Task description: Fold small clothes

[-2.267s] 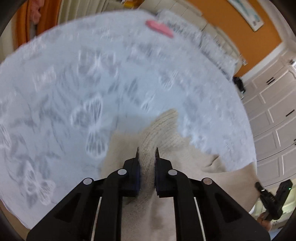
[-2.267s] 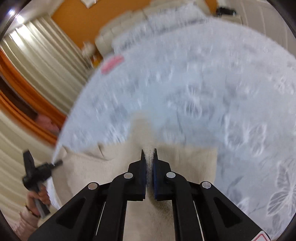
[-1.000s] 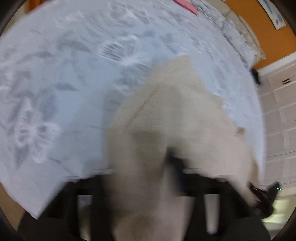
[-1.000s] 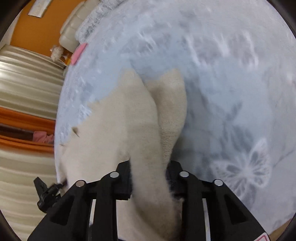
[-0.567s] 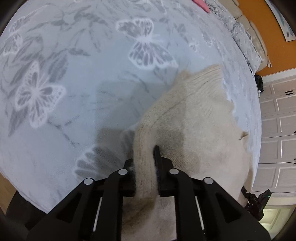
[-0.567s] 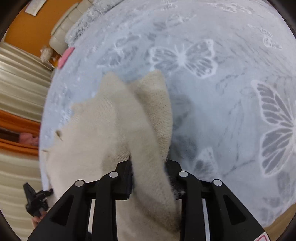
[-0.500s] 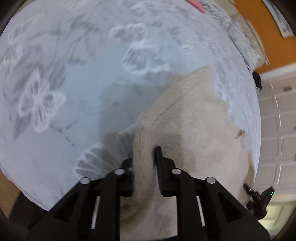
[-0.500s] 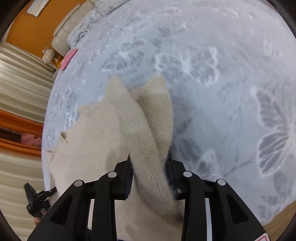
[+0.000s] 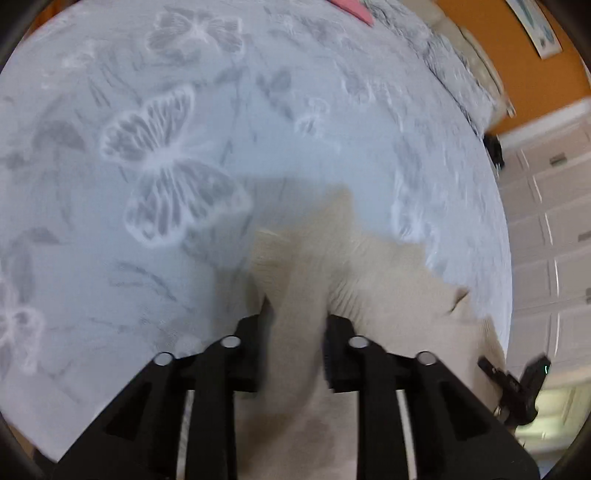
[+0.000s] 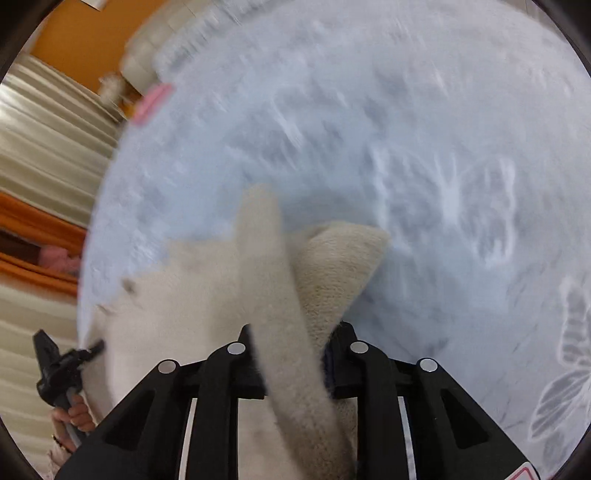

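Observation:
A cream knitted garment lies on the pale blue butterfly-print bedspread. My left gripper has its jaws spread, with a fold of the knit lying loose between them. In the right wrist view the same garment spreads to the left, and a strip of it runs up between the fingers of my right gripper, whose jaws are also spread around the thick fold. The other gripper shows at the lower left of that view. Both views are motion-blurred.
A pink object lies at the far edge of the bed, also seen in the left wrist view. Grey pillows and an orange wall are beyond. White cabinet doors stand right, curtains left.
Both grippers have opened wider and the knit fold now lies loose between the jaws. The garment has dropped flatter onto the bedspread and both cameras have pulled back.

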A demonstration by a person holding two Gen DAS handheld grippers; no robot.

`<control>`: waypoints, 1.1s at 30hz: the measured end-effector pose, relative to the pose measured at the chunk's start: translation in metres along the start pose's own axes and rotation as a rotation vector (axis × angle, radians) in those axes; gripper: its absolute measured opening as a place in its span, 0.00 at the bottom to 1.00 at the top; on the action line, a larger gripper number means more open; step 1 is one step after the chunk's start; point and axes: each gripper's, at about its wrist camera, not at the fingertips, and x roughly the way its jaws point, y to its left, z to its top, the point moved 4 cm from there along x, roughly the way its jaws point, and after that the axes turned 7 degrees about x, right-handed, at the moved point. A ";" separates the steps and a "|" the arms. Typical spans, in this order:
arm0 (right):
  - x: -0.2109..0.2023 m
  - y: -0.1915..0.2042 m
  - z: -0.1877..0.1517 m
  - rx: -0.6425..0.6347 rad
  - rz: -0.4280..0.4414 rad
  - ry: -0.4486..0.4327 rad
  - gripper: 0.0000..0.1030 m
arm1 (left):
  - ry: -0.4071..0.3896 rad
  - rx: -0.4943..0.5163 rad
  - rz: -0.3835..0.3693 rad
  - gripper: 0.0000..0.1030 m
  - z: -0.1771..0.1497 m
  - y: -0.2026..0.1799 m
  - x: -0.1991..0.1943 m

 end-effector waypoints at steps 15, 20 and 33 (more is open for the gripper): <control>-0.044 -0.001 0.031 -0.006 -0.098 -0.212 0.37 | -0.111 -0.004 0.145 0.54 0.026 -0.008 -0.014; -0.016 0.048 0.017 -0.129 0.044 -0.041 0.23 | -0.161 0.106 0.067 0.58 0.030 -0.045 -0.025; 0.033 -0.002 0.001 -0.079 -0.245 0.009 0.05 | -0.014 0.299 0.273 0.58 0.019 -0.063 0.034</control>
